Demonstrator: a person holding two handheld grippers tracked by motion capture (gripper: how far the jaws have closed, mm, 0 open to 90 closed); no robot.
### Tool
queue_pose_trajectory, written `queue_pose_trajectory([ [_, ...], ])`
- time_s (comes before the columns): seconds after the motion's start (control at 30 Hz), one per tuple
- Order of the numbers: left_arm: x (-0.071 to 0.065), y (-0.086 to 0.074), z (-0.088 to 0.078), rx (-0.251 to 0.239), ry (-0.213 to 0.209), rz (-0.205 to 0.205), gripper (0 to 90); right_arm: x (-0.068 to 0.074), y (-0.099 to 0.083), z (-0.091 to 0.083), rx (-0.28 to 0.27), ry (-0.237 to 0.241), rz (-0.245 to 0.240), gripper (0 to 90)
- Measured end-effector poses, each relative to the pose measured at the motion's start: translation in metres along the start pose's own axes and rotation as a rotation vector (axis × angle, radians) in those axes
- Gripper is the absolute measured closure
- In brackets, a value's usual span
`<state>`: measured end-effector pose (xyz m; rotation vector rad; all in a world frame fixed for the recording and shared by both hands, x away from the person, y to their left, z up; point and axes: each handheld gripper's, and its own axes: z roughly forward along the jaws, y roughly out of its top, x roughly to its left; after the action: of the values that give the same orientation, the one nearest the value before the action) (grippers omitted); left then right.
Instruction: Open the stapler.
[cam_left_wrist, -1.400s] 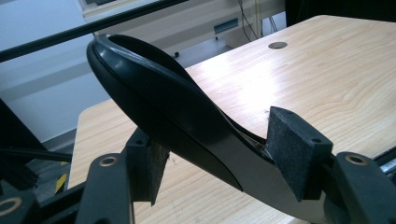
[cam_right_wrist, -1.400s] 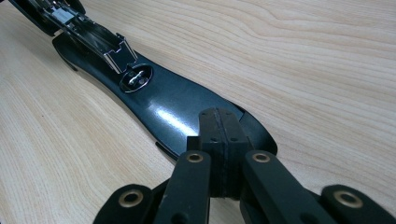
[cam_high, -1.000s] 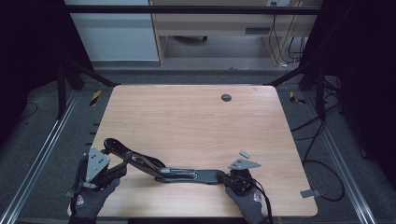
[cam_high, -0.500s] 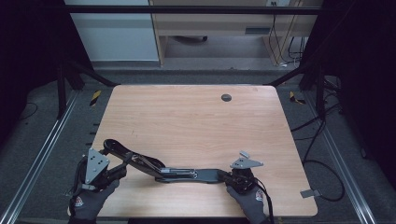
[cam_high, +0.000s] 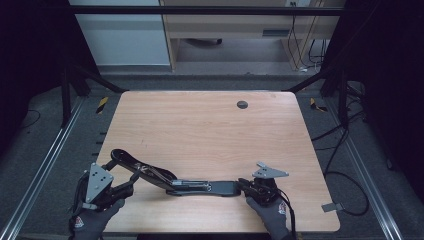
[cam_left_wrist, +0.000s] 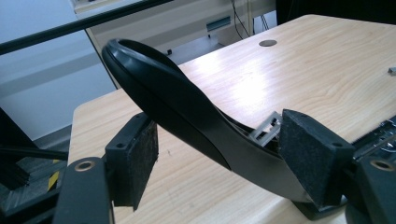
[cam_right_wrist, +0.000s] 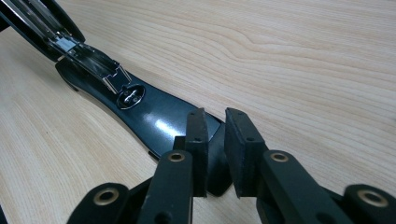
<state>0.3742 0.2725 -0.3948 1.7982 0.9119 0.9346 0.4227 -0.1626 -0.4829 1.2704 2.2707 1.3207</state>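
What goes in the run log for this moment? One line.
stapler swung open, flat on table | left gripper opening, lid between jaws | right gripper opening at base end

Looks like a lab recording booth. Light wood-laminate table (cam_high: 210, 130) with a round cable grommet (cam_high: 242, 104), standing on dark grey carpet (cam_high: 50, 165). Framed by black metal struts (cam_high: 75, 80) and aluminium rails (cam_high: 45, 170) along both sides. Black curtains closing off left and right. Yellow-black hazard tape (cam_high: 102, 104) on the floor near the table corners. Loose cables (cam_high: 345, 175) trailing at right, more hanging under a wooden desk (cam_high: 235, 25) behind. White cabinet (cam_high: 120, 35) at the back.
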Motion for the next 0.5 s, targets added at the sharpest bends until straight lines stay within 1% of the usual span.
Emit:
queue_pose_trajectory([
  [0.2, -0.003, -0.004, -0.007, 0.012, 0.001, -0.009, 27.5, 0.0, 0.001, -0.002, 0.006, -0.019, -0.002, 74.1],
  [0.23, -0.004, -0.007, -0.008, 0.023, 0.001, -0.006, 27.5, 0.0, 0.001, -0.002, 0.01, -0.025, -0.003, 72.4],
  [0.27, -0.004, -0.007, -0.008, 0.023, 0.001, -0.006, 27.5, 0.0, 0.001, -0.002, 0.01, -0.025, -0.003, 72.4],
  [0.3, -0.005, -0.009, -0.008, 0.029, 0.003, -0.008, 27.5, -0.001, 0.002, -0.004, 0.009, -0.034, -0.005, 70.4],
  [0.33, -0.004, -0.012, -0.008, 0.039, 0.001, -0.01, 27.5, -0.001, 0.002, -0.004, 0.009, -0.034, -0.005, 70.4],
  [0.37, -0.005, -0.015, -0.008, 0.047, 0.001, -0.015, 27.5, -0.002, 0.002, -0.004, 0.005, -0.039, -0.006, 67.0],
  [0.4, -0.005, -0.015, -0.008, 0.047, 0.001, -0.015, 27.5, -0.002, 0.002, -0.004, 0.005, -0.039, -0.006, 67.0],
  [0.5, -0.004, -0.022, -0.007, 0.064, 0.0, -0.017, 27.5, -0.003, 0.003, -0.006, 0.013, -0.051, 0.002, 64.6],
])
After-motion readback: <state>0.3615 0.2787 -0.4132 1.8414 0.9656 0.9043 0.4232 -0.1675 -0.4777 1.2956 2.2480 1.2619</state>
